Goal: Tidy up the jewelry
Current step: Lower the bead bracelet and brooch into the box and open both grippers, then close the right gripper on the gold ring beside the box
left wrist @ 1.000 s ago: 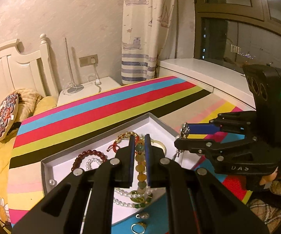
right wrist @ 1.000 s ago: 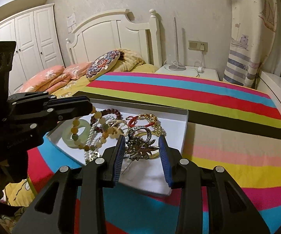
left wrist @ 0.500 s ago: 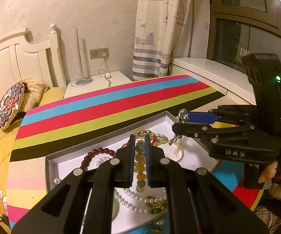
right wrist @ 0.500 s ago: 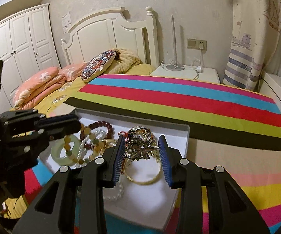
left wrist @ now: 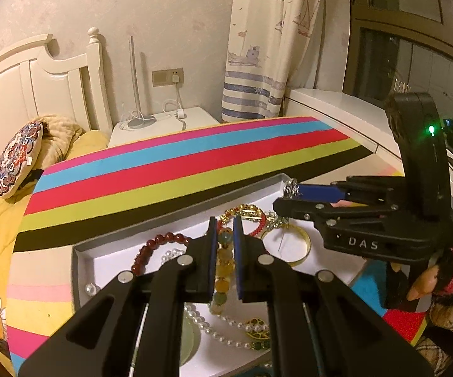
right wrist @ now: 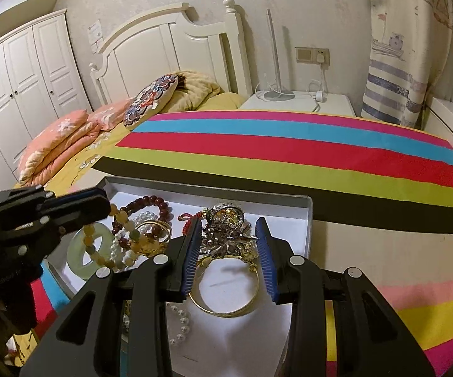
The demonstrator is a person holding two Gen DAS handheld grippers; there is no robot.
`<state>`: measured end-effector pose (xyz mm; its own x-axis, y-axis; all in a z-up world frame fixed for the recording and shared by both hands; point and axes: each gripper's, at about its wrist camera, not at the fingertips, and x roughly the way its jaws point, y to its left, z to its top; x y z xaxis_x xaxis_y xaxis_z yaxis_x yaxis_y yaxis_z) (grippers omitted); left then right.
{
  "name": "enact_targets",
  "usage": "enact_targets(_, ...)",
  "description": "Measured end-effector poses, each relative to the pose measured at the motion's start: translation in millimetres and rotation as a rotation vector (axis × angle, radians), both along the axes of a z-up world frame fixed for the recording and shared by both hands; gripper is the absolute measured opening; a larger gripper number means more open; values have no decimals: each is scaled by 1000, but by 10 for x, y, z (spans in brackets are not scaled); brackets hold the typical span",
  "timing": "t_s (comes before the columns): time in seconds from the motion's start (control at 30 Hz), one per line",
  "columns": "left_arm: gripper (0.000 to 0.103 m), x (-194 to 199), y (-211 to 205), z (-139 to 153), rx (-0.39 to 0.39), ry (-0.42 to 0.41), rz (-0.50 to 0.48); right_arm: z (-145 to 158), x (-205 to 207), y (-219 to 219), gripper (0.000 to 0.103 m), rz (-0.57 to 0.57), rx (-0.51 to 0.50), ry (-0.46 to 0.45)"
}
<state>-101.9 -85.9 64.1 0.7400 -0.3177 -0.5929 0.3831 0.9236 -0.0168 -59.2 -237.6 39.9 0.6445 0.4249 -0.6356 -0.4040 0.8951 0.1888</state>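
Observation:
A white shallow tray (right wrist: 309,216) with a grey rim (left wrist: 176,220) lies on the striped blanket. My left gripper (left wrist: 225,235) is shut on a strand of amber and green beads (left wrist: 223,260) that hangs over the tray. In the right wrist view the left gripper (right wrist: 100,207) comes in from the left, its beads (right wrist: 121,220) draped above a pale jade ring (right wrist: 83,251). My right gripper (right wrist: 228,245) is shut on an ornate silver brooch (right wrist: 226,232), held above a gold bangle (right wrist: 226,301). The left wrist view shows the right gripper (left wrist: 289,193) over the tray's right corner with the brooch (left wrist: 290,185) at its tip.
In the tray lie a dark red bead bracelet (right wrist: 155,204), pearl strands (left wrist: 223,320), a red cord bracelet (left wrist: 254,220) and a green pendant (left wrist: 258,326). The striped blanket (right wrist: 289,154) stretches behind it. Pillows (right wrist: 57,144), a headboard and a nightstand (right wrist: 298,102) stand beyond. A person's hand (left wrist: 421,286) holds the right gripper.
Both grippers have moved forward and slightly down over the tray, each keeping its piece. The gold bangle now lies right under the right gripper's brooch.

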Motion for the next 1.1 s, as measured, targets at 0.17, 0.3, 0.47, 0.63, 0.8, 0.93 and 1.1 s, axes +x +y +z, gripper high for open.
enact_targets(0.17,9,-10,-28,-125,9,29,-8,-98,34,-8,36,0,-13,48)
enact_targets(0.3,10,-46,-5,-155,-5,46,-14,-103,-59,-67,40,0,-6,65)
enact_targets(0.47,57,-165,70,-133,-19,26,8,-68,-258,-185,65,4,-9,56)
enact_targets(0.63,82,-250,134,-104,-16,1,59,-3,-452,-315,72,5,-2,37)
enact_targets(0.8,101,-461,266,-59,-6,-70,149,49,-641,-397,77,10,6,13)
enact_targets(0.93,101,-695,455,-95,-16,-88,234,67,-811,-441,84,14,14,1)
enact_targets(1.1,101,-943,620,-240,4,-93,295,15,-984,-427,84,25,7,12)
